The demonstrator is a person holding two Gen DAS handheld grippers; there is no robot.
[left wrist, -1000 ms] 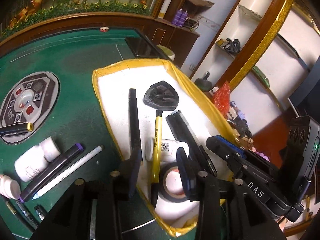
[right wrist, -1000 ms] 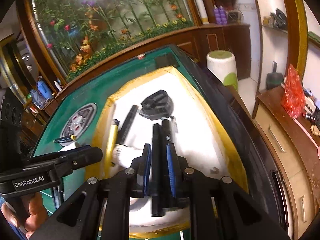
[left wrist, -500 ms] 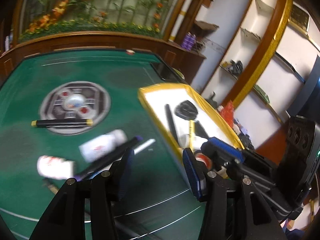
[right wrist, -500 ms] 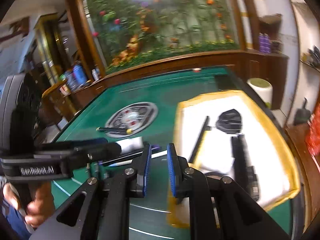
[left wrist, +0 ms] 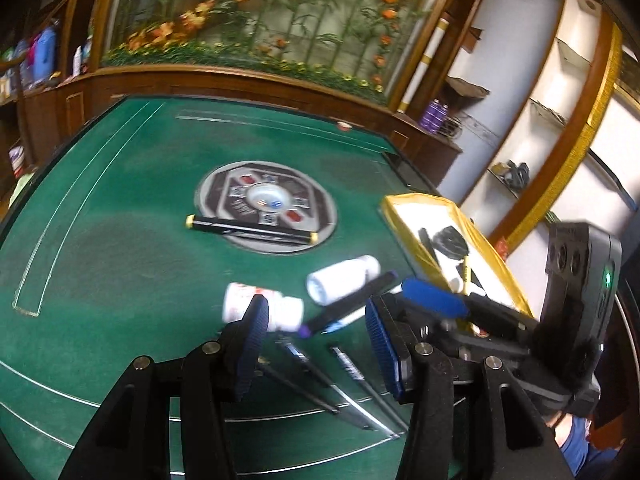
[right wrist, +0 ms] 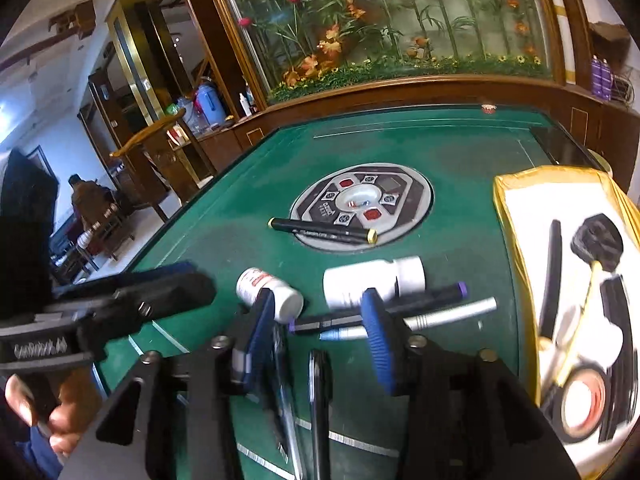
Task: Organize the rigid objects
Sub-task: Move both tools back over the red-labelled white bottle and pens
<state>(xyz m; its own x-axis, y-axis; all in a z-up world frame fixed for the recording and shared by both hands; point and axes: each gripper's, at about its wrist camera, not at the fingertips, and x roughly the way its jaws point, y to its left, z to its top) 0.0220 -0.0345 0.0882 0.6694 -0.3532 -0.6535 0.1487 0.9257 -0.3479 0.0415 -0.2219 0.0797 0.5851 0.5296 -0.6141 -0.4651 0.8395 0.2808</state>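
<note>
Now both grippers hover over the green counter [right wrist: 460, 168], each pointing at a cluster of loose things near its front edge. The left gripper [left wrist: 316, 344] has its jaws moderately wide with nothing between the pads; just beyond them, toward 12 o'clock, lie a small white bottle [left wrist: 260, 306], a larger white bottle [left wrist: 344, 278] and a purple-tipped black marker [left wrist: 348, 302]. The right gripper [right wrist: 318, 330] has jaws that are opening, and nothing is clamped between them; a silver pen [right wrist: 440, 316] lies just past them, touching the purple-tipped marker, and several dark pens [right wrist: 318, 396] lie on the counter beneath the jaws. Farther off, at 12 o'clock, a black pen with gold ends [right wrist: 324, 232] rests across the edge of the round centre panel [right wrist: 360, 204]. At 3 o'clock in the right wrist view sits the yellow-rimmed white tray [right wrist: 516, 184], holding a black wedge-shaped piece [right wrist: 598, 242], a yellow pen [right wrist: 582, 304], black sticks and a tape roll [right wrist: 584, 396]. A hand [right wrist: 52, 412] grips the left gripper's handle at 8 o'clock.
</note>
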